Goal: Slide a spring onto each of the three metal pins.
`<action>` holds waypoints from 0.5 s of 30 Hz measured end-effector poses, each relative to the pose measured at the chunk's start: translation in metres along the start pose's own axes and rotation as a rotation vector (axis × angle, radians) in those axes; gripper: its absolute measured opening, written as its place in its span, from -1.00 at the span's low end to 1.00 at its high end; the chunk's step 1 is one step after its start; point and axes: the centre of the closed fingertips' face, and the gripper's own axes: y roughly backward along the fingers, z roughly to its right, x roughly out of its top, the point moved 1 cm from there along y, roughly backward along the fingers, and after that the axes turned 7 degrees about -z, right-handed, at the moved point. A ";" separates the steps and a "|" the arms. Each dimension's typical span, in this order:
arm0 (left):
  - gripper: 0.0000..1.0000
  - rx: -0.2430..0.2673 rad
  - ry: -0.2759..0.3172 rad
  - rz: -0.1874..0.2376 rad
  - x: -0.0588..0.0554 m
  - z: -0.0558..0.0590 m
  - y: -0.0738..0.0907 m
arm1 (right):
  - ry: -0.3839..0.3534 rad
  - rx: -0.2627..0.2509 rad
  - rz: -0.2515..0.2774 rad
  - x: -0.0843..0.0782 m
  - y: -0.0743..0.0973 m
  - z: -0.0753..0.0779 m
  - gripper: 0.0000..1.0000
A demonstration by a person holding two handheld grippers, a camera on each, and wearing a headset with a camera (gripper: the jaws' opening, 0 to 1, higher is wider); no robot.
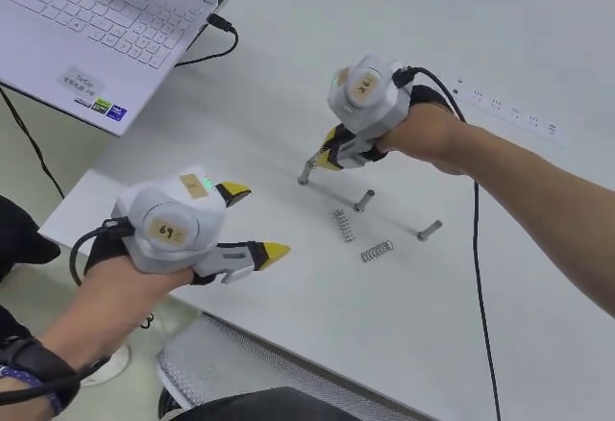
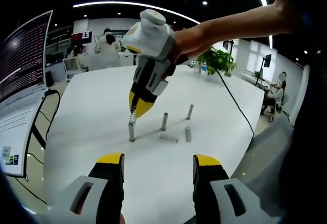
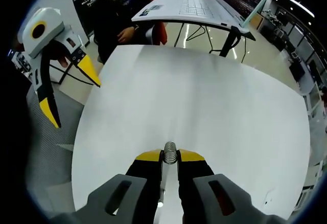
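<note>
Three short metal pins stand on the white table: a left pin (image 1: 305, 177), a middle pin (image 1: 364, 200) and a right pin (image 1: 430, 231). My right gripper (image 1: 327, 160) is shut on a spring (image 3: 170, 153), held just above the left pin (image 2: 132, 132). Two more springs lie loose on the table, one (image 1: 343, 225) near the middle pin and one (image 1: 377, 250) in front of the right pin. My left gripper (image 1: 255, 221) hovers open at the near left with nothing between its jaws.
An open white laptop (image 1: 96, 17) sits at the far left with a black cable (image 1: 213, 41) plugged in. A white power strip (image 1: 509, 111) lies at the far right. The table's near edge (image 1: 288, 359) runs close below the left gripper.
</note>
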 end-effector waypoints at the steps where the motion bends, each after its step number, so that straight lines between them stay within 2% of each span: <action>1: -0.02 -0.001 0.001 0.000 0.000 0.000 0.000 | -0.003 -0.001 0.004 0.001 0.000 0.001 -0.83; 15: -0.02 -0.006 0.002 -0.005 0.000 0.003 -0.002 | 0.006 0.006 -0.005 0.004 -0.008 0.001 -0.83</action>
